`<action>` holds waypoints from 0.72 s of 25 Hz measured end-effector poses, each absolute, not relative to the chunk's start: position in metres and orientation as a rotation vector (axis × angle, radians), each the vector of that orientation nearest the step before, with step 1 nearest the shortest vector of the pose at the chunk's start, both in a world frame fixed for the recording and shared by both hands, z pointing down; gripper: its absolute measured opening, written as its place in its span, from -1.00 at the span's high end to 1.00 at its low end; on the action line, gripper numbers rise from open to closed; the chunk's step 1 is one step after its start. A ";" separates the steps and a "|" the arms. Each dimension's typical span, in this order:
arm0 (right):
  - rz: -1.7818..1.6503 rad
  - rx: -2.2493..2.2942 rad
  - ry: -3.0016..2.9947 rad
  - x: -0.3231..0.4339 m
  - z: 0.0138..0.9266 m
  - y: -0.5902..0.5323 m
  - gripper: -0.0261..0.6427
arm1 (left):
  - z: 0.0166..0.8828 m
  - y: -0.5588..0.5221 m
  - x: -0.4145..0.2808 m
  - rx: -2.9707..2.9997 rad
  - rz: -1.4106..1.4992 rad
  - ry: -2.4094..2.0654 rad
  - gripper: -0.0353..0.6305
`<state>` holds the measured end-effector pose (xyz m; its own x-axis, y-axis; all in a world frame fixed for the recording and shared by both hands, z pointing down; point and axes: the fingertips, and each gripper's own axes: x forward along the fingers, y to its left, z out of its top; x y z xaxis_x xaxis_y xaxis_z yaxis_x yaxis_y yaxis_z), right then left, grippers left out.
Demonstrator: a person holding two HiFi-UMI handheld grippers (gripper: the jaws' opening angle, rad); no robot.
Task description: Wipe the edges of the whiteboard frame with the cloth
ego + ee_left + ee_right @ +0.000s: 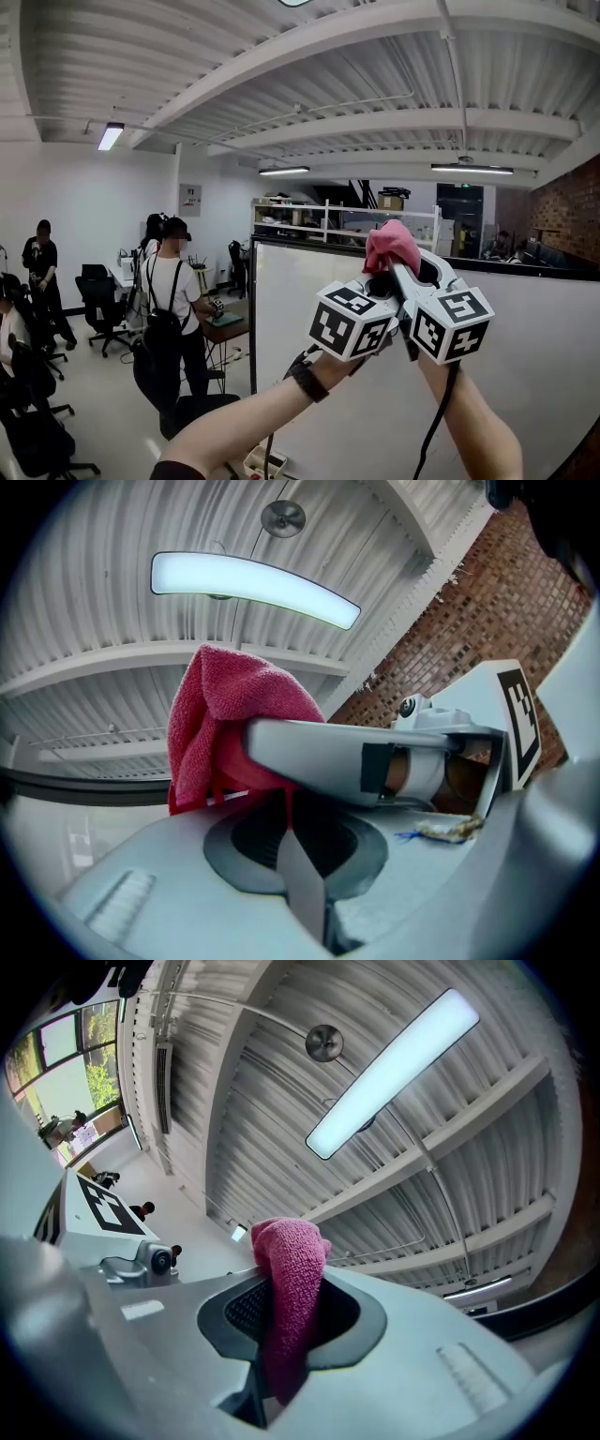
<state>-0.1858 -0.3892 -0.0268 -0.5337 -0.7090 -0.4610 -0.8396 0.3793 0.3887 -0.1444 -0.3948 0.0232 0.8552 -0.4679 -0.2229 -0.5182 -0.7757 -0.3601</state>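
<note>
Pale grey plastic left gripper point(379, 275) and right gripper point(401, 269), each bearing a white cube with black square markers point(352, 322). Thin black cable point(438, 422) trailing under the right one. Black strap point(305, 378) round the left wrist, dark sleeve point(173, 469) lower down.

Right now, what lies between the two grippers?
The pink cloth, clamped in the right gripper, a fold caught in the left gripper; both gripper views show it.

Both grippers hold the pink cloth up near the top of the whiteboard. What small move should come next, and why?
Probably lower the cloth onto the top edge of the whiteboard frame. The left gripper and right gripper both pinch it, but in the head view it sits at about that edge's height with no clear contact, so wiping seems not yet begun.
</note>
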 end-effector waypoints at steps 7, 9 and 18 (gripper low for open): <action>0.888 -1.352 2.419 -0.240 -0.043 -0.406 0.72 | 0.007 -0.413 -0.199 -2.603 0.152 0.729 0.83; 0.887 -1.339 2.428 -0.252 -0.040 -0.410 0.72 | 0.010 -0.417 -0.211 -2.602 0.152 0.740 0.83; 0.913 -1.275 2.462 -0.318 -0.046 -0.428 0.72 | 0.004 -0.437 -0.275 -2.563 0.149 0.830 0.83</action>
<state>-0.3175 -0.4283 -0.0463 -0.5983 -0.6586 -0.4563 -0.7969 0.4297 0.4246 -0.2755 -0.4366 0.0040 0.8143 -0.5323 -0.2316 -0.5796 -0.7234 -0.3751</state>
